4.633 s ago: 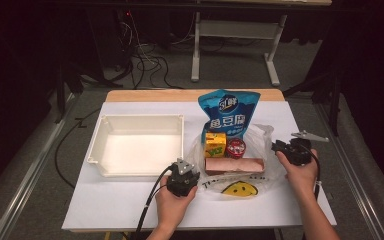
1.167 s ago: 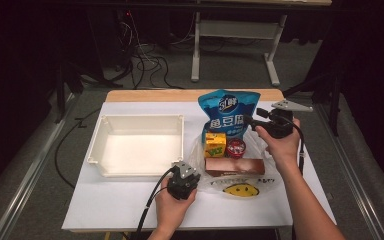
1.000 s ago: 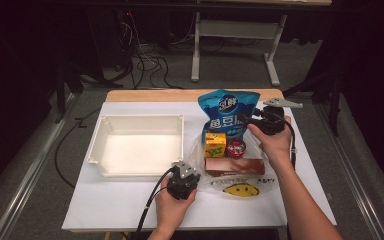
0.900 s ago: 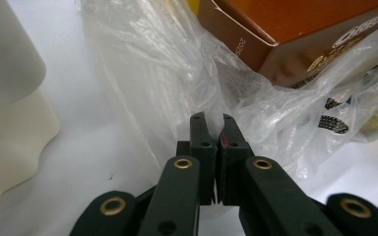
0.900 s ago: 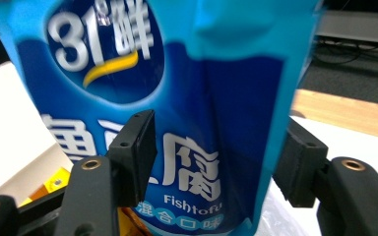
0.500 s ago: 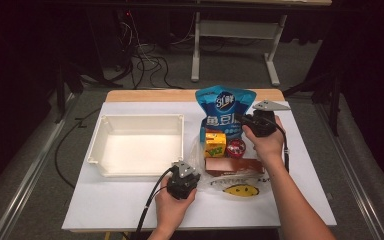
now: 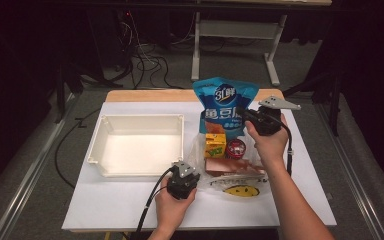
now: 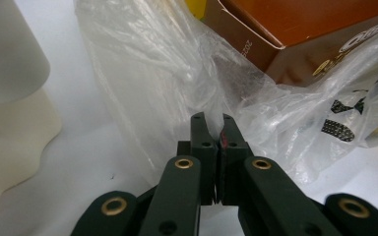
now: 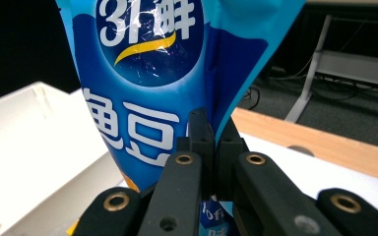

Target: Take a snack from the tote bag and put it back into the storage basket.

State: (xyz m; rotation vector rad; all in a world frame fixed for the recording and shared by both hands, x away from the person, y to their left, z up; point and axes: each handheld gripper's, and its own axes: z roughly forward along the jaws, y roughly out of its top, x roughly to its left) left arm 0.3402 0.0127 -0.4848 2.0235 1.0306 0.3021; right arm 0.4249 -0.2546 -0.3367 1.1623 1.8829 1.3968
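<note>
Two grips share the work: the left gripper (image 8: 215, 129) pinches the clear plastic bag (image 8: 167, 73) flat on the table so the right gripper (image 9: 211, 129), clamped on the blue snack pouch (image 7: 225, 102), can lift it upright out of it.

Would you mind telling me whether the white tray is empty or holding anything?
Empty: the white tray shows only bare floor in the high view; the snacks lie outside it.

Blue snack bag (image 9: 147, 73) top cut off by frame; orange box (image 8: 295, 29) partly behind plastic bag (image 8: 177, 73).
</note>
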